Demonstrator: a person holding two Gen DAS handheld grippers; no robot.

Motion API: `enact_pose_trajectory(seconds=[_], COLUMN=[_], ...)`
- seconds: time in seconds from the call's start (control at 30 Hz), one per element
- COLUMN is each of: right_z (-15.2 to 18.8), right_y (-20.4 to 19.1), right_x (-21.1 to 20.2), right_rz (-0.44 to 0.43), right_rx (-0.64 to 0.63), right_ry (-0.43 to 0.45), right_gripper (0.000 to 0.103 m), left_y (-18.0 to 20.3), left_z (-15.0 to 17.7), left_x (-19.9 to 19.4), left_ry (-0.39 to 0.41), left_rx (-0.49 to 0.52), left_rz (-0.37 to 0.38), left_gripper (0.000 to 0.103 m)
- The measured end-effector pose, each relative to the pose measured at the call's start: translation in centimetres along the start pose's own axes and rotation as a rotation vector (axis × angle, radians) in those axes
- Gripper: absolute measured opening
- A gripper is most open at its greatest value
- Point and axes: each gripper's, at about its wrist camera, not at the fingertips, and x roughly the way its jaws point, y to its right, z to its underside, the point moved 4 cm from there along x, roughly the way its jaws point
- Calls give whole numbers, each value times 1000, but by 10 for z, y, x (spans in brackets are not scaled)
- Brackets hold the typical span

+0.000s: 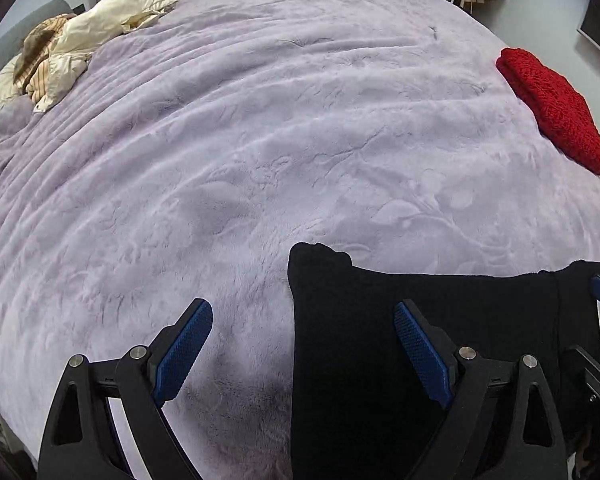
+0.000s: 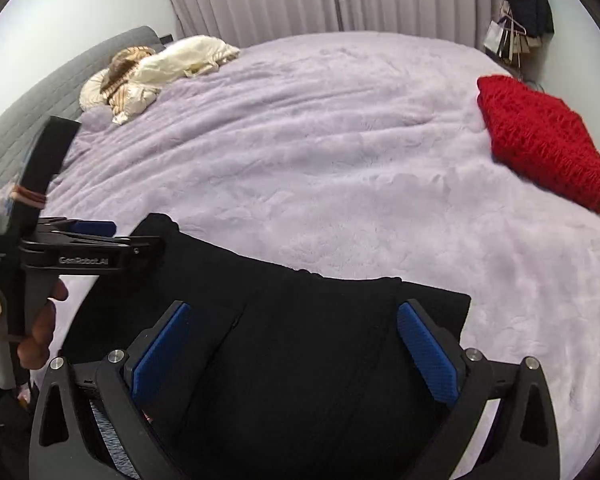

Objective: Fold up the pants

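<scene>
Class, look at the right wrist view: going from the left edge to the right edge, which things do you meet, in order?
Left gripper in the person's hand → cream bedding heap → black pants → red knitted item, all on the lilac blanket.

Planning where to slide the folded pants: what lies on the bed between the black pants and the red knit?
Only bare lilac blanket lies between the black pants and the red knit; both wrist views show it.

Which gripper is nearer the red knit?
Right. The right gripper hangs over the black pants, on the red knit's side; the left gripper sits at the pants' far edge.
</scene>
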Motion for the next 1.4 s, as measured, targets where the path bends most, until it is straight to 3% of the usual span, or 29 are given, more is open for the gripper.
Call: enact_pose_trajectory(seconds=[0.13,0.4,0.47,0.6,0.73,0.8,1.2,1.3,1.4], right_z=[13,14,10,1,10,21,96,103,102], right_y=[9,5,-1,-18,-26,-31,-56,-61,-64], right_x=[27,29,16,-2,13,13,-38,-47,-67], right_rz=[24,80,128,164,139,145,153,176,175], right_rx=[2,-28,-18,-16,-25,-40,-70,-80,-37], right_ry=[-82,-103,-87,-39,-109,-119,-55,-40,15], right_gripper=[103,103,103,103,103,103,103,103,103], left_y=[5,4,2,11,12,8,0,1,0], left_z=[2,-4,-6,-6,8,19,67,76,85], left_x=[5,-10,-22,-38,-20,-17,-52,-62,-74], left_ry=[3,26,50,105,30,30,109,117,116], left_rx=[35,37,16,44,65,67,109,142,131], left_rz=[-28,-11,23,10,-76,-77,-76,-90,-48], left_gripper=[97,98,98,98,99,99,99,99,99])
